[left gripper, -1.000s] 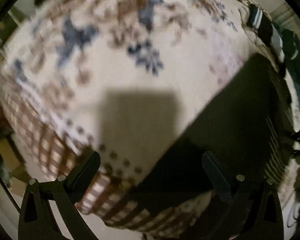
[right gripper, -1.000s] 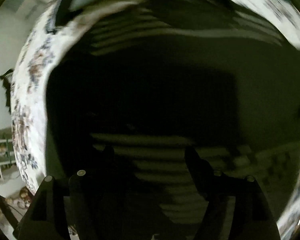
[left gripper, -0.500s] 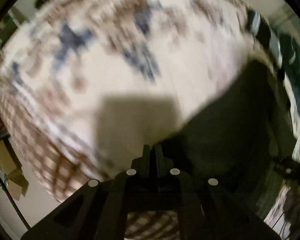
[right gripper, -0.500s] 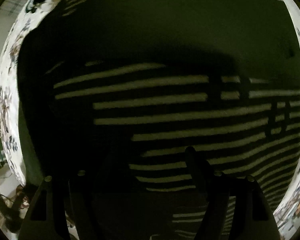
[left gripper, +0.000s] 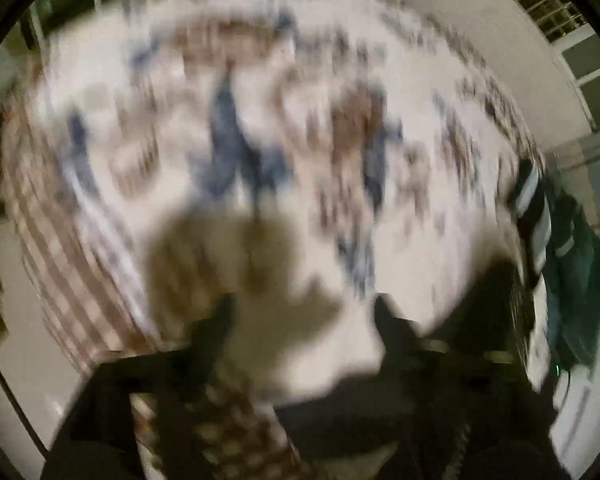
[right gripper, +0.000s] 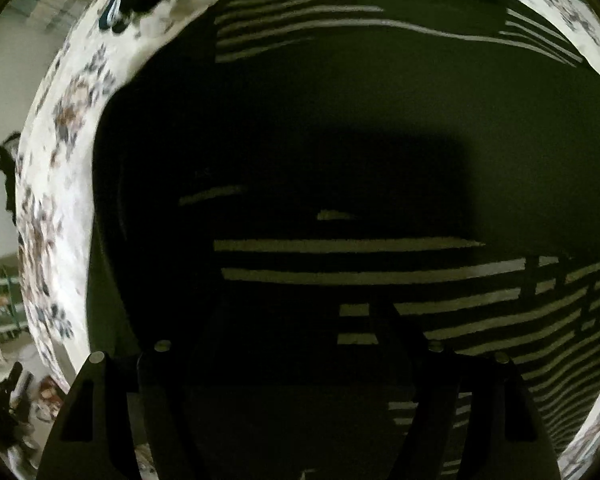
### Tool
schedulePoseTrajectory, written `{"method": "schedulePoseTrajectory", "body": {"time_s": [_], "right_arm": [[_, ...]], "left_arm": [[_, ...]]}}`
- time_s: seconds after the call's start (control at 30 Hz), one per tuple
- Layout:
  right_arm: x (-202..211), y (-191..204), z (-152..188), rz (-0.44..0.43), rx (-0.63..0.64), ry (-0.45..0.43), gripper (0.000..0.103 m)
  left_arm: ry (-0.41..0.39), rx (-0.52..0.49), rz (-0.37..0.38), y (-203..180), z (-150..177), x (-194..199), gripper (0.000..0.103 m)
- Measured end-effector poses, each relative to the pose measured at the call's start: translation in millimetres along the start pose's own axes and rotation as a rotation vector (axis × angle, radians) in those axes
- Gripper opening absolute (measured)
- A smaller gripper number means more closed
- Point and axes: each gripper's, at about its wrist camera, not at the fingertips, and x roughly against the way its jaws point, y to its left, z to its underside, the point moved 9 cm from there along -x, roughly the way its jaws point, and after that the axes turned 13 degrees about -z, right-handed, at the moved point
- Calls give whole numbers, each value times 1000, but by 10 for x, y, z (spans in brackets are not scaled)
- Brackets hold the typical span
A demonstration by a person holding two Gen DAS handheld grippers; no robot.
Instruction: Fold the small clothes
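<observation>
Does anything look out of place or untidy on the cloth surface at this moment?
Nothing looks damaged or spilled. The dark striped garment lies spread on the floral cloth; other clothes sit bunched at its edge. The left view is too blurred to judge.

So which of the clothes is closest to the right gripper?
The big dark garment with pale stripes, filling the view beneath the right gripper. The black-and-white banded one and the teal one lie away at the edge of the flowery cloth.
</observation>
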Motion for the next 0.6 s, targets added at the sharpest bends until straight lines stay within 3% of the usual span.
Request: {"method": "schedulePoseTrajectory", "body": {"time_s": [0.1,0.17,0.27,0.37,0.4,0.43,0.47,0.6], "right_arm": [[-131,-15,46,22,-32,23,75],[-138,-100,92,26,-51,31,75],[-121,-181,147,46,-40,39,75],[-104,-203,195,57,-32,52,75],[-99,-201,204,63,-29,54,75],[-89,-202,212,69,-29,54,75],[-71,-202,219,70,-32,52,75],[-68,-77,209,72,-21,47,75]], "left_arm": [[213,85,107,7,636,-422,74],[286,117,131,-9,972,-608,74],[272,111,115,-147,1128,-693,75],[200,84,16,-303,1034,-689,74],[165,71,-7,-359,987,-656,62],[114,31,-62,-417,907,-594,14],[98,10,-78,-460,861,-561,8],[-22,40,-59,-483,523,-215,7]]}}
